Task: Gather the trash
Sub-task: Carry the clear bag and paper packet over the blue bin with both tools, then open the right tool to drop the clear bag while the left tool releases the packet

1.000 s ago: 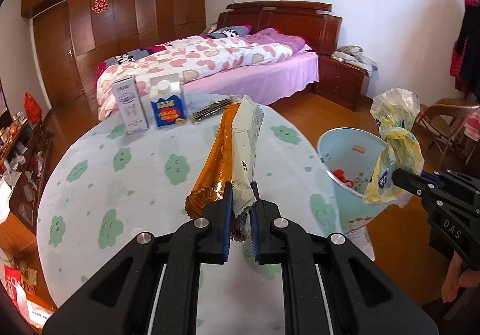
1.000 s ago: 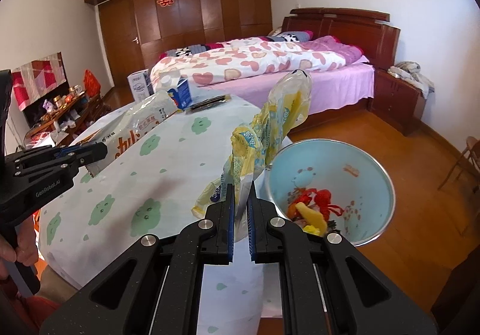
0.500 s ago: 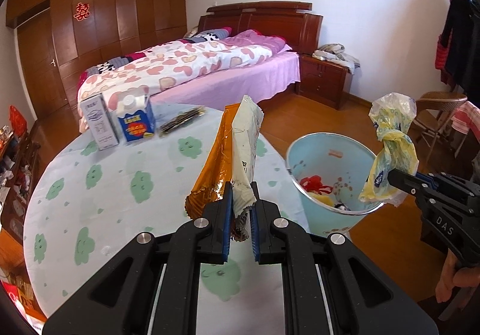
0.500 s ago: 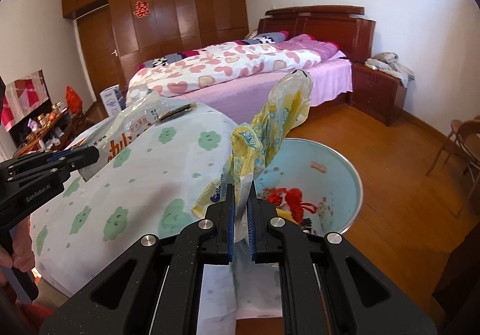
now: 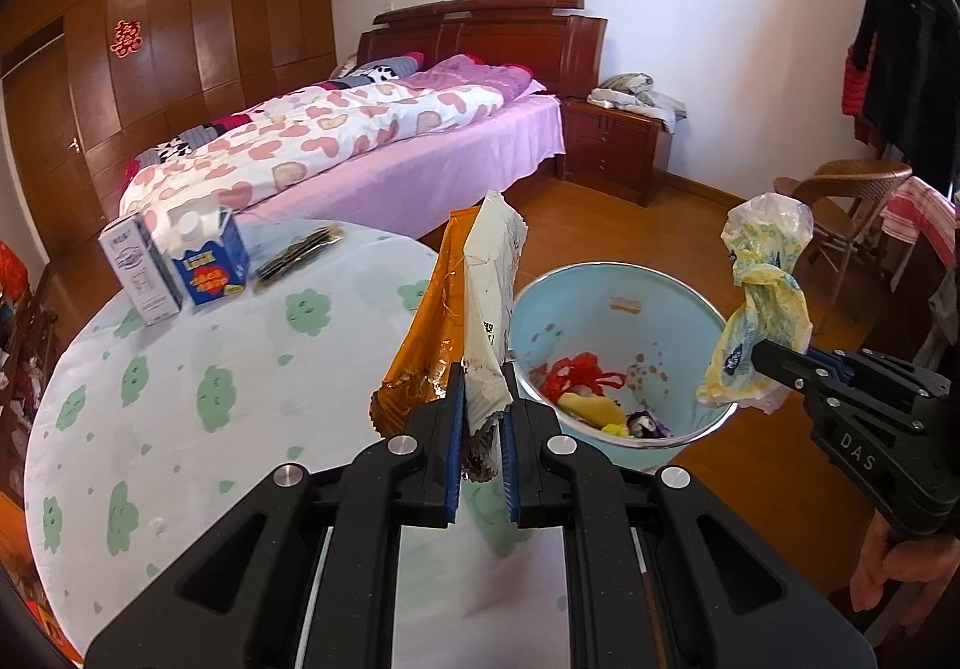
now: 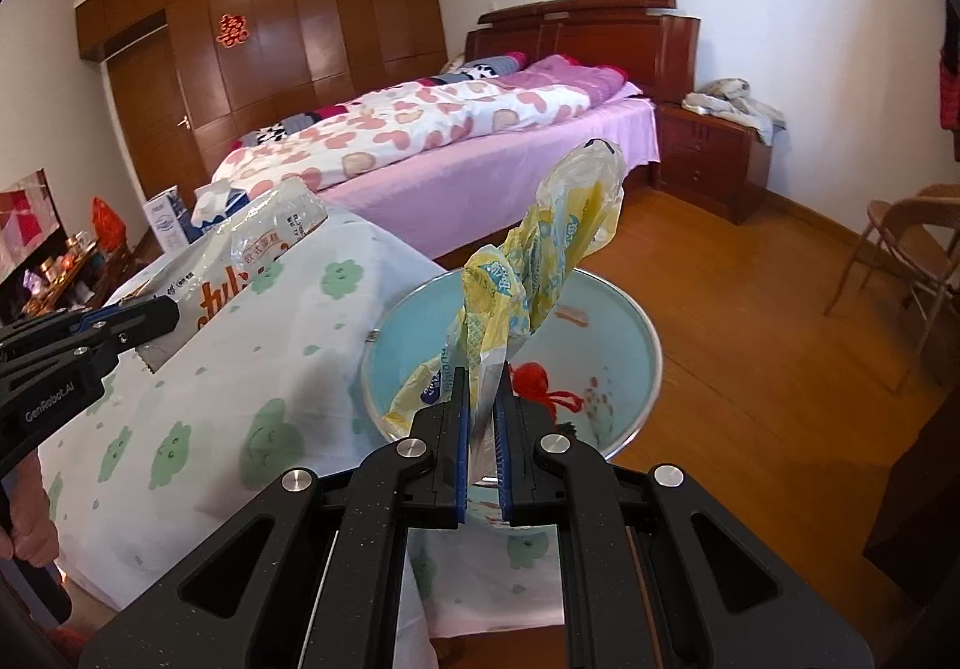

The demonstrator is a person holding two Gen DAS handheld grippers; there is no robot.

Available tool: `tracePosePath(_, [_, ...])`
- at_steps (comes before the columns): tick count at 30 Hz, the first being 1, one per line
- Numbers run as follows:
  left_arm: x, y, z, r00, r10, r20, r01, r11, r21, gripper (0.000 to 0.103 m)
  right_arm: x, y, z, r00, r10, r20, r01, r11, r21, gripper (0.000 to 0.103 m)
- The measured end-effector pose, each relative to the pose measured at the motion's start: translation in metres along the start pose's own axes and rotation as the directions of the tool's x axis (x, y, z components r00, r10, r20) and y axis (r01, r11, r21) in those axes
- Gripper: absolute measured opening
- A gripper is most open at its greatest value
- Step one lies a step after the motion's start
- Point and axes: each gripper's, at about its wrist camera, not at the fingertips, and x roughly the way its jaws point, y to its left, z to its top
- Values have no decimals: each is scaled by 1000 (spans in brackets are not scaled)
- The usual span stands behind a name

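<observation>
My left gripper (image 5: 482, 417) is shut on a white and orange snack wrapper (image 5: 474, 303), held upright over the table edge beside the light blue trash bin (image 5: 690, 303). My right gripper (image 6: 482, 417) is shut on a crumpled yellow plastic bag (image 6: 540, 273), held just above the bin (image 6: 636, 321). The bin holds red, yellow and other scraps (image 5: 585, 387). The right gripper with its bag (image 5: 762, 303) shows at the bin's right rim in the left wrist view. The left gripper with its wrapper (image 6: 252, 273) shows at the left in the right wrist view.
A round table with a cloud-print cloth (image 5: 198, 387) carries two cartons (image 5: 180, 267) and a dark flat packet (image 5: 300, 255) at its far side. A bed (image 5: 360, 147), a nightstand (image 5: 618, 147) and a wicker chair (image 5: 852, 201) stand beyond on the wooden floor.
Both grippers have moved toward the bin with their loads. The bin now lies closer and more centred in both views, and the yellow bag hangs over its opening.
</observation>
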Motion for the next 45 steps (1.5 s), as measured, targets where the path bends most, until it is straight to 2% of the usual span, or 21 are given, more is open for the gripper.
tracePosePath(12, [21, -15, 3, 999, -37, -26, 37, 999, 10, 10, 5, -25, -2, 1000, -22, -6, 23, 1000, 18, 8])
tracePosePath(45, [71, -39, 4, 991, -78, -110, 78, 997, -6, 10, 30, -30, -2, 997, -72, -20, 72, 997, 38, 8])
